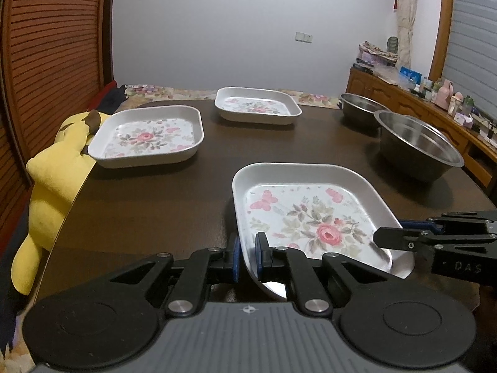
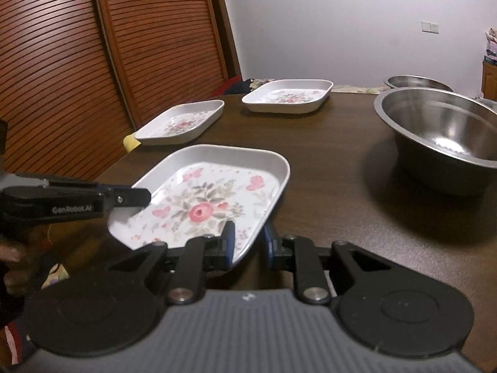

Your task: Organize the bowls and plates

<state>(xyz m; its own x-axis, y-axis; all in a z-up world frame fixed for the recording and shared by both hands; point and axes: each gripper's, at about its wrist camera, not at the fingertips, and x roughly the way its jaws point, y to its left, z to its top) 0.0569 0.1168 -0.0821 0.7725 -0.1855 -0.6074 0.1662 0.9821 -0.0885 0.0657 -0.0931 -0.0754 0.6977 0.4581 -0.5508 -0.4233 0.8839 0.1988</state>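
Nearest floral plate (image 1: 310,217), a shallow rounded-square dish with a pale rim and a rose-and-butterfly print, is held at the near edge of the dark table (image 1: 155,202), a two-sided hold presumably meant to keep it level for stacking. Left gripper (image 1: 247,256) is narrowed across its left rim, right gripper (image 2: 248,242) across its right rim; full contact cannot be confirmed. Two matching plates (image 1: 149,136) (image 1: 257,105) lie beyond, two steel bowls (image 1: 419,146) (image 1: 360,105) to the right.
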